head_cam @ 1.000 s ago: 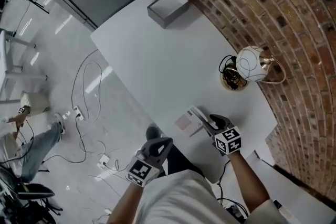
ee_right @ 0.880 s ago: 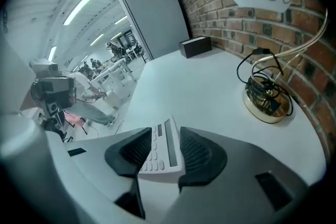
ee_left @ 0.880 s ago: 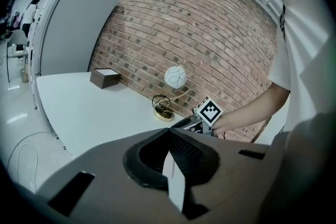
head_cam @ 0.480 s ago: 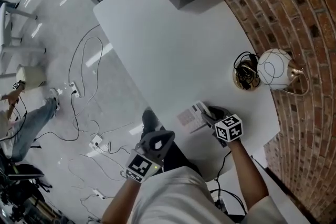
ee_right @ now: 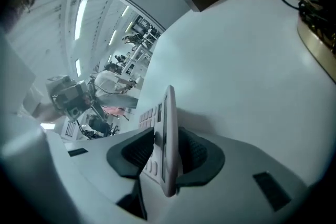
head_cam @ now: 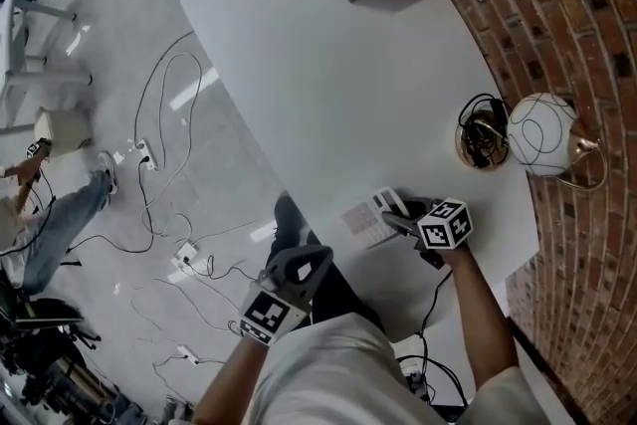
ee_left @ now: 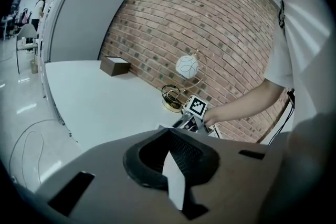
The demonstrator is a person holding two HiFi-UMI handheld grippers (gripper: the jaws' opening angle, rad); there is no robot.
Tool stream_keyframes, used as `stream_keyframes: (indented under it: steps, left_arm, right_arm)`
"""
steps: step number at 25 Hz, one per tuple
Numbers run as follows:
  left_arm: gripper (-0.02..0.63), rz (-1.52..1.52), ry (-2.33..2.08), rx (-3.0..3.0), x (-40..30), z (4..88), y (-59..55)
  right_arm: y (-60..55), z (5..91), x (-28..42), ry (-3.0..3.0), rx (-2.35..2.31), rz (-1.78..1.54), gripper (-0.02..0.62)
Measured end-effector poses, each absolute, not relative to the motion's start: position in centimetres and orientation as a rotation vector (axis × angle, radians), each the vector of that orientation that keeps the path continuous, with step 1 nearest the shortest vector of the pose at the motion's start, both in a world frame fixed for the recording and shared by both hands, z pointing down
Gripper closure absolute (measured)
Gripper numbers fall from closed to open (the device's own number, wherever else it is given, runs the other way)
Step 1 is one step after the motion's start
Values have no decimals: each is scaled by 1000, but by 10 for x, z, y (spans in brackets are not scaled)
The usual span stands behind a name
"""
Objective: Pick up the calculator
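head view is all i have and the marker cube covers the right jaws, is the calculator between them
Observer: Yes. The right gripper view shows the calculator edge-on between the pads of the right gripper, which have just been closing and sit against both its faces.
Operator: which pad is on the keys
Observer: The pad at that view's left; the keys face it.
Operator: left gripper carrying anything
Observer: No. In the left gripper view the jaws of the left gripper are together with nothing between them.
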State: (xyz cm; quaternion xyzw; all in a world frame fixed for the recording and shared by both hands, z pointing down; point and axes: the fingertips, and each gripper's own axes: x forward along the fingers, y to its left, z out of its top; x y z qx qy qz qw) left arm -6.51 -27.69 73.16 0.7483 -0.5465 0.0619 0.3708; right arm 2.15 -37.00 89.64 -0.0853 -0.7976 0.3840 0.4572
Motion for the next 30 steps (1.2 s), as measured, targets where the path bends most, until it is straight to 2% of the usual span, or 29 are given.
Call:
stream_keyframes:
  steps: [11, 30]
  left_arm:
    - [592, 195, -1417, 1937, -58, 719, -269]
    - [592, 221, -1446, 2002, -62, 671, -241]
  right_arm:
    - [-362, 883, 24, -2010, -163, 1115, 483]
    - [-354, 802, 52, -2174, 262, 1500, 489]
